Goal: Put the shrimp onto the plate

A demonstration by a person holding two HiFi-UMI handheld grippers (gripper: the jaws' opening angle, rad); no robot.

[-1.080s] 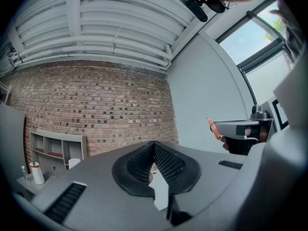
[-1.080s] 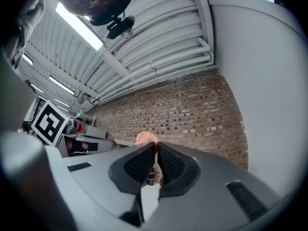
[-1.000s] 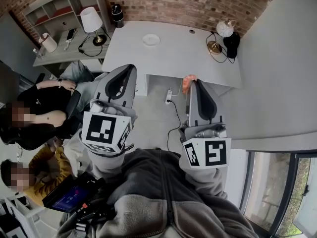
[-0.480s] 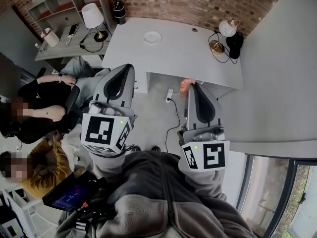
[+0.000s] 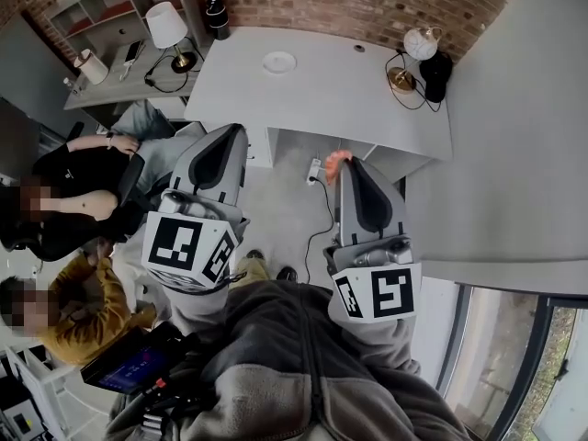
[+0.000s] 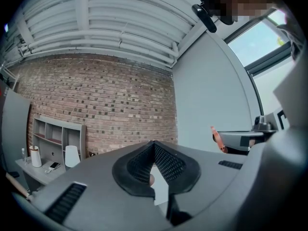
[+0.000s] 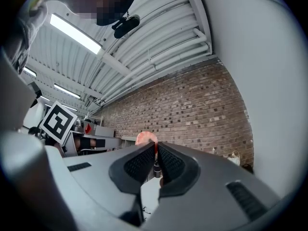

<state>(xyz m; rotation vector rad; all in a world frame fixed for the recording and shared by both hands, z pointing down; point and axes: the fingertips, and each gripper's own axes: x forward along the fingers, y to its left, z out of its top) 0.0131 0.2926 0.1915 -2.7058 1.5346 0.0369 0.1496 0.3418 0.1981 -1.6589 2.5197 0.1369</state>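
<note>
shrimp held mid-air, plate far off
right tongs pinch shrimp; left tongs pressed together, empty; plate on far surface

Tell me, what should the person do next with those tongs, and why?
Probably carry the right tongs forward toward the plate on the white table. They are shut on the shrimp, held over the floor, and the plate lies well ahead of them.

left gripper and right gripper point forward side by side; left jaws together, empty; right jaws pinch the shrimp
</note>
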